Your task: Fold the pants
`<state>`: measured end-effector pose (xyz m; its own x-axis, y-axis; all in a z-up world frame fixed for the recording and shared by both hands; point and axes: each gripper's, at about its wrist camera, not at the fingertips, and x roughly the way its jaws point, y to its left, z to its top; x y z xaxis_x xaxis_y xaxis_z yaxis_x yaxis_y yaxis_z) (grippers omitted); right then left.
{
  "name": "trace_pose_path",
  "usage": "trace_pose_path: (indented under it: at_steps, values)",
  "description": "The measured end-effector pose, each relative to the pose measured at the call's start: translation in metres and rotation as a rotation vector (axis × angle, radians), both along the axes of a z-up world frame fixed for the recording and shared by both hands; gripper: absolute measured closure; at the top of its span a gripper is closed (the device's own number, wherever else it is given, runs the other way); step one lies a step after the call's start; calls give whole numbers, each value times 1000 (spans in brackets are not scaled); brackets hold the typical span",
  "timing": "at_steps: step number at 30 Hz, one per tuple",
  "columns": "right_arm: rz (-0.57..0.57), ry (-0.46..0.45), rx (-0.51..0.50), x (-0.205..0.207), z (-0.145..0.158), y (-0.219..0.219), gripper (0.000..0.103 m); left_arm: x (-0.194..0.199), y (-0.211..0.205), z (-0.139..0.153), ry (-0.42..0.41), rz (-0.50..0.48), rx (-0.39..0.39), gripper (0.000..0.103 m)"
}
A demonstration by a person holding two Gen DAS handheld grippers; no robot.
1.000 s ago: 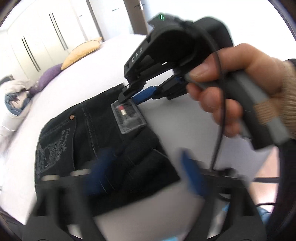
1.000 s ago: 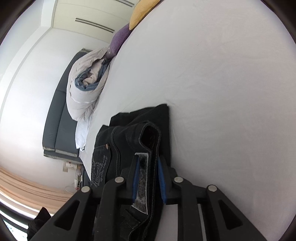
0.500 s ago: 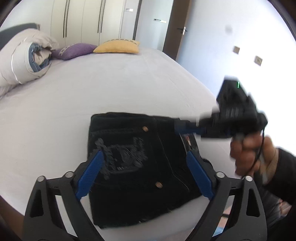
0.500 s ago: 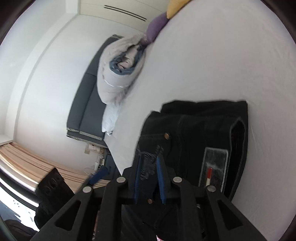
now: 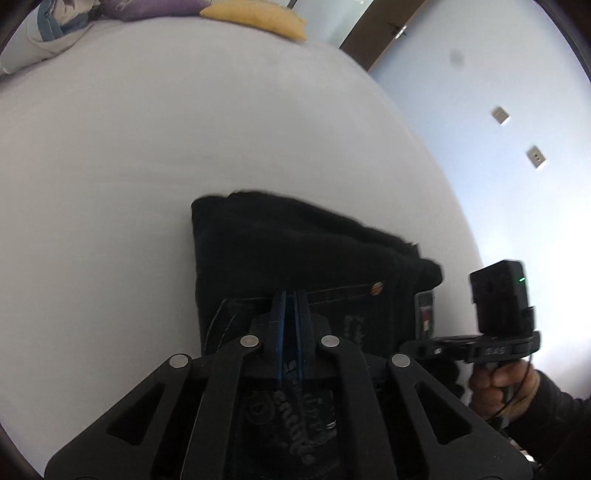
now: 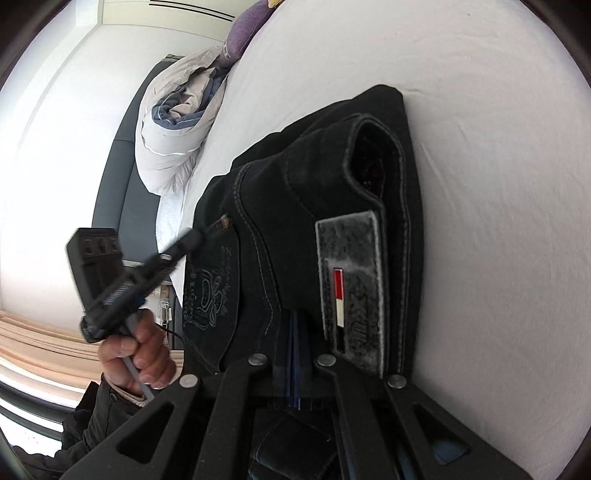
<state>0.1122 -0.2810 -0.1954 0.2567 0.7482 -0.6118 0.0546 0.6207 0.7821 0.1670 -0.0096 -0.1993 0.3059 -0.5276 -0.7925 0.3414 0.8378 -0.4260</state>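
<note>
The black pants (image 5: 295, 251) lie folded into a thick bundle on the white bed (image 5: 147, 147). They show an embroidered back pocket (image 6: 207, 295) and a grey label with a red and white stripe (image 6: 351, 280). My left gripper (image 5: 290, 295) is shut, its blue pads pressed together at the near edge of the bundle by the pocket. My right gripper (image 6: 295, 317) is also shut at the near edge beside the label. Whether either pinches cloth is not clear. Each gripper shows in the other's view, the right one (image 5: 495, 332) and the left one (image 6: 147, 269).
A rolled white and blue duvet (image 6: 177, 129) lies at the head of the bed by a dark headboard (image 6: 122, 173). Purple (image 6: 243, 33) and yellow (image 5: 255, 16) cushions lie beyond. The bed's right edge (image 5: 461, 221) runs along a white wall with a brown door (image 5: 384, 33).
My left gripper has gone from wide open to shut and dropped to the near edge of the pants. My right gripper stayed shut and shifted to beside the label.
</note>
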Motion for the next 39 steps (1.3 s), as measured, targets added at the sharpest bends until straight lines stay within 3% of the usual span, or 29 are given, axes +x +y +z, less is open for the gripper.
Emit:
trace_pose_path:
  at_steps: [2,8,18,21,23,26,29,31,32,33,35,39]
  values:
    - [-2,0,-18,0,2,1,103,-13,4,-12,-2,-9,9,101]
    - [-1,-14,-45,0,2,3,103,-63,23,-11,-39,52,-17,101]
    - [-14,-49,-79,-28,27,2,103,-140,32,-15,16,114,-48,101]
    - [12,-61,-71,-48,34,2,100,-148,34,-22,30,131,-67,101]
    - [16,-43,-71,-57,23,2,103,-147,36,-28,47,144,-91,101]
    - [-9,-67,6,-64,7,-8,103,-146,40,-32,46,133,-104,101]
    - [18,-112,-8,-70,20,-9,103,-146,40,-23,40,120,-101,101]
    - [26,-144,-6,-76,35,-16,94,-146,51,-6,19,139,-144,100]
    - [10,-168,13,-80,44,-24,84,-147,56,3,-2,148,-164,100]
    - [-15,-189,25,-82,50,-32,66,-146,64,14,-30,158,-182,100]
    - [-92,-210,19,-85,57,-54,47,-137,80,25,-50,178,-206,99]
    - [-156,-103,-38,-69,37,-68,47,-98,88,17,-1,198,-145,89]
